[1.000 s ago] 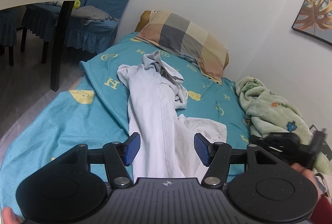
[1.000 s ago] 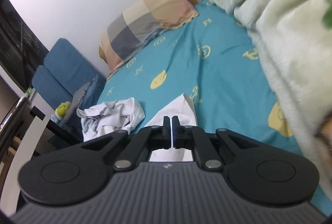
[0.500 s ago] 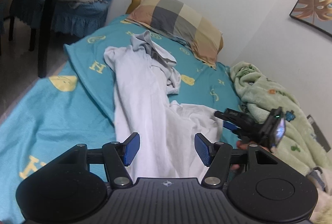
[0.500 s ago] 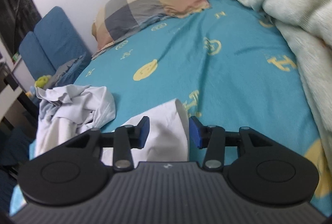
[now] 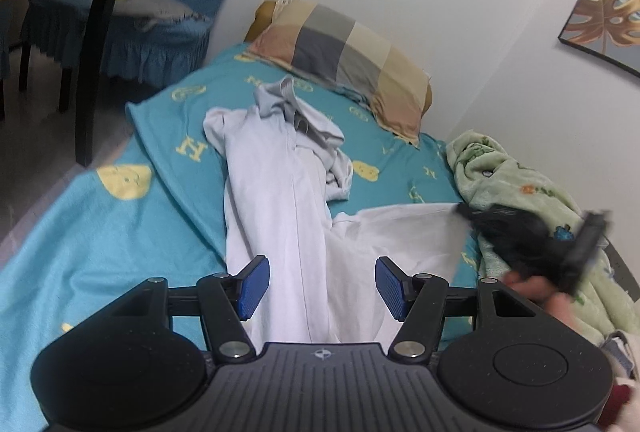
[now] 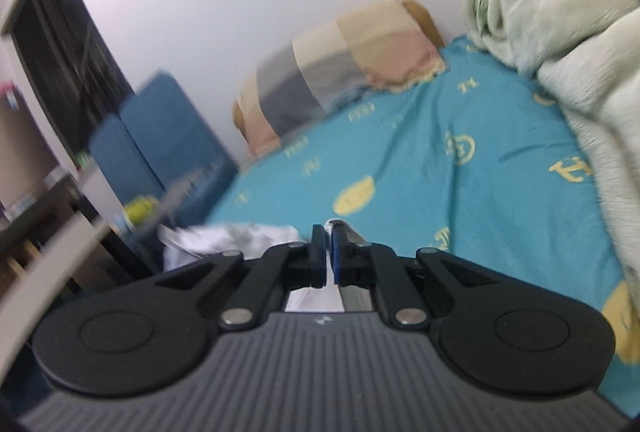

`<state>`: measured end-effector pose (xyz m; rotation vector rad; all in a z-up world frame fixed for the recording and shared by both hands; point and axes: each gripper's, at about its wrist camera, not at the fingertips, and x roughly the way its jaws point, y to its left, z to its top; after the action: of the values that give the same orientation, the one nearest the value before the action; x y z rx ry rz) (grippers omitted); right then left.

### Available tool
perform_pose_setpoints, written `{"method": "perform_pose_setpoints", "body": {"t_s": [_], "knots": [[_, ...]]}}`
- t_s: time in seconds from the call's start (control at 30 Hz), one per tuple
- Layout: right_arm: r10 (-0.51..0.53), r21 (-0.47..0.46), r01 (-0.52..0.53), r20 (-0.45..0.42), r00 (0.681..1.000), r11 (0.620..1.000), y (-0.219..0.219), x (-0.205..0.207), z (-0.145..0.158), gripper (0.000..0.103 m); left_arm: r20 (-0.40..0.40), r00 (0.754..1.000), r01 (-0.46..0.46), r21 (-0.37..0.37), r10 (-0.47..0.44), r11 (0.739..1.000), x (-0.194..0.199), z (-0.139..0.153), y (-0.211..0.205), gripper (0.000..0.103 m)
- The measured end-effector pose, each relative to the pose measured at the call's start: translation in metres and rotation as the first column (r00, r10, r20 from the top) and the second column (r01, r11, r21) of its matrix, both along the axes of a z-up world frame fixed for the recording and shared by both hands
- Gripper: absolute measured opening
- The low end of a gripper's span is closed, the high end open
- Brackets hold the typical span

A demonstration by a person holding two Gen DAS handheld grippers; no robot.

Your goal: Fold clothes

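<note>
Right wrist view, gripper (image 6: 327, 252) pinching thin white fabric (image 6: 312, 298)

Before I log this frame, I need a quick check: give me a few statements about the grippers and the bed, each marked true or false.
1. The left hand-held gripper is open above the white garment. True.
2. The right hand-held gripper is open. False: it is shut on white cloth.
3. A checked pillow lies by the wall. True.
4. The green blanket covers the garment. False: it is bunched beside it.
</note>
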<state>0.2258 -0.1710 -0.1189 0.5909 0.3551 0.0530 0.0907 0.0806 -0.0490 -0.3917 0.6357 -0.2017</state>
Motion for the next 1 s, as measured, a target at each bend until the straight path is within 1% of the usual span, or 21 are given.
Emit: {"method": "perform_pose_setpoints", "body": {"t_s": [0.13,0.2,0.33,0.4,0.5,0.6,0.63,0.77,0.83,0.87,0.9,0.93,0.97,1.0], "knots": [[-0.017,0.035,0.014,0.071,0.997,0.999,-0.001,-0.059,0.036,0.006,0.038,0.999,-0.006,0.020,0.005,1.000,-0.012,0.010,0.001,0.061],[-0.005,0.031,0.002,0.092,0.996,1.000,0.004,-0.090,0.049,0.006,0.060,0.998,-0.013,0.019,0.012,1.000,-0.021,0.015,0.003,0.061],[0.096,-0.032,-0.095,0.031,0.995,0.995,0.030,-0.139,0.053,0.006,0.092,0.995,-0.033,0.024,0.031,0.999,-0.034,0.021,0.007,0.061],[0.145,-0.062,-0.145,-0.002,0.989,0.987,0.042,-0.164,0.054,0.006,0.094,0.995,-0.046,0.012,0.045,0.999,-0.039,0.024,0.010,0.061],[0.216,-0.103,-0.220,-0.054,0.975,0.970,0.061,-0.201,0.057,0.006,0.094,0.994,-0.058,-0.001,0.058,0.998,-0.045,0.027,0.013,0.061],[0.282,-0.139,-0.296,-0.108,0.953,0.945,0.080,-0.238,0.060,0.006,0.107,0.993,-0.056,0.020,0.054,0.998,-0.051,0.030,0.011,0.061],[0.294,-0.148,-0.311,-0.127,0.947,0.939,0.084,-0.245,0.060,0.006,0.108,0.993,-0.051,0.028,0.048,0.998,-0.051,0.031,0.009,0.061],[0.289,-0.170,-0.324,-0.201,0.936,0.931,0.084,-0.239,0.056,0.008,0.094,0.995,-0.024,0.070,0.017,0.997,-0.048,0.030,0.000,0.061],[0.285,-0.181,-0.331,-0.238,0.928,0.926,0.084,-0.236,0.055,0.008,0.077,0.997,-0.010,0.092,0.003,0.996,-0.041,0.028,-0.005,0.061],[0.276,-0.193,-0.325,-0.245,0.930,0.926,0.083,-0.235,0.055,0.009,0.067,0.998,0.000,0.100,-0.007,0.995,-0.035,0.027,-0.007,0.061],[0.257,-0.215,-0.308,-0.237,0.937,0.927,0.080,-0.233,0.058,0.015,0.058,0.998,0.010,0.111,-0.017,0.994,-0.029,0.027,-0.010,0.061],[0.246,-0.226,-0.297,-0.228,0.942,0.928,0.078,-0.230,0.060,0.035,0.049,0.998,0.020,0.127,-0.027,0.992,-0.022,0.028,-0.012,0.061],[0.243,-0.227,-0.292,-0.220,0.945,0.929,0.075,-0.225,0.060,0.048,0.042,0.998,0.029,0.141,-0.035,0.990,-0.015,0.029,-0.015,0.062],[0.241,-0.227,-0.288,-0.211,0.947,0.930,0.072,-0.220,0.061,0.070,0.039,0.998,0.036,0.154,-0.043,0.987,-0.007,0.030,-0.017,0.063]]}}
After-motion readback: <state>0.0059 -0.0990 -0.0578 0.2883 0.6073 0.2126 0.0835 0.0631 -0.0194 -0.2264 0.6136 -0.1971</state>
